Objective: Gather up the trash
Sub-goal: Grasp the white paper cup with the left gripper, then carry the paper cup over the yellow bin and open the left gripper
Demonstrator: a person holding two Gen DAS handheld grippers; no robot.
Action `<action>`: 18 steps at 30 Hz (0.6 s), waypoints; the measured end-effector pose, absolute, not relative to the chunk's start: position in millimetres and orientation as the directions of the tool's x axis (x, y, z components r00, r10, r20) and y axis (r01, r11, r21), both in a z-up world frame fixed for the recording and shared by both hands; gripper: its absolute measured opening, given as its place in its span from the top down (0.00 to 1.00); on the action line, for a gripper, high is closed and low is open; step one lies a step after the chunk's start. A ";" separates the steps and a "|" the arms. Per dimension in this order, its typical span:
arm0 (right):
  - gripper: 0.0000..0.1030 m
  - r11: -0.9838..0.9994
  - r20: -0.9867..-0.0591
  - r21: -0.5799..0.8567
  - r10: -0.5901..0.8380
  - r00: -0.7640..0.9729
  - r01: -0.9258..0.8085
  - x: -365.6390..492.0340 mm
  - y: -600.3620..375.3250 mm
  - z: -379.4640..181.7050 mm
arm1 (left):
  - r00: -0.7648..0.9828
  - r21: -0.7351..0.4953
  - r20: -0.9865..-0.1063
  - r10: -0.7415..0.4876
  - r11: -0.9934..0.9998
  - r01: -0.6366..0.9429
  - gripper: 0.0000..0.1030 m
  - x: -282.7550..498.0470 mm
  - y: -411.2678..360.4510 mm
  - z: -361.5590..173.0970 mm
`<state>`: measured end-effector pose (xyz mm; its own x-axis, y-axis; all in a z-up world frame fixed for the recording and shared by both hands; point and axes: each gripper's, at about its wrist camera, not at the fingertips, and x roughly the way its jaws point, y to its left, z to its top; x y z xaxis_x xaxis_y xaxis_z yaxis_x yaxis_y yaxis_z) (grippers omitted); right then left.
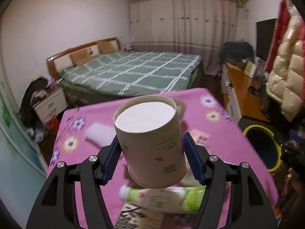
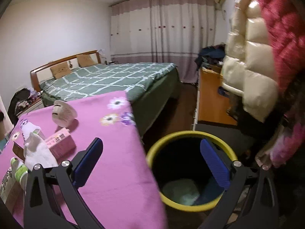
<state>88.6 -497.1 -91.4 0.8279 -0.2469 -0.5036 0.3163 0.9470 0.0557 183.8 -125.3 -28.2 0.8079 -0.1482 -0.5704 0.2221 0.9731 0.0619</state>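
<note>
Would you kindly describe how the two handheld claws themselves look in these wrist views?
Both look alike. The left claw and right claw each have a matte black frame with triangular cut-outs, silver round pivot bolts, and two flat fingers faced with ribbed blue pads. No cables, markings or sleeves are visible.

The paper cup (image 1: 150, 143) hides part of the blurred green bottle (image 1: 164, 198).
</note>
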 end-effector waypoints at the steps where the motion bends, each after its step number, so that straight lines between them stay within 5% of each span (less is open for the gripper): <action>1: 0.05 0.943 -0.506 0.059 -0.254 0.824 0.327 83.3 -501.2 -91.9 | 0.809 0.061 -0.565 -0.163 0.969 0.238 0.38 183.2 -132.6 -23.2; 10: 0.05 0.893 -0.490 0.063 -0.361 0.793 0.446 19.7 -550.5 -87.8 | 0.740 0.067 -0.586 -0.330 0.890 0.450 0.38 180.6 -242.2 -7.0; 18: 0.05 0.842 -0.537 0.067 -0.422 0.731 0.535 -15.2 -588.9 -101.0 | 0.591 0.057 -0.682 -0.432 0.774 0.631 0.38 187.3 -380.0 -53.1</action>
<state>-15.2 -588.9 -101.0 0.7307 -0.4218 -0.5369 0.5353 0.8420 0.0672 187.3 -380.0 -53.1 0.5906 -0.4317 -0.6818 0.6311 0.7736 0.0568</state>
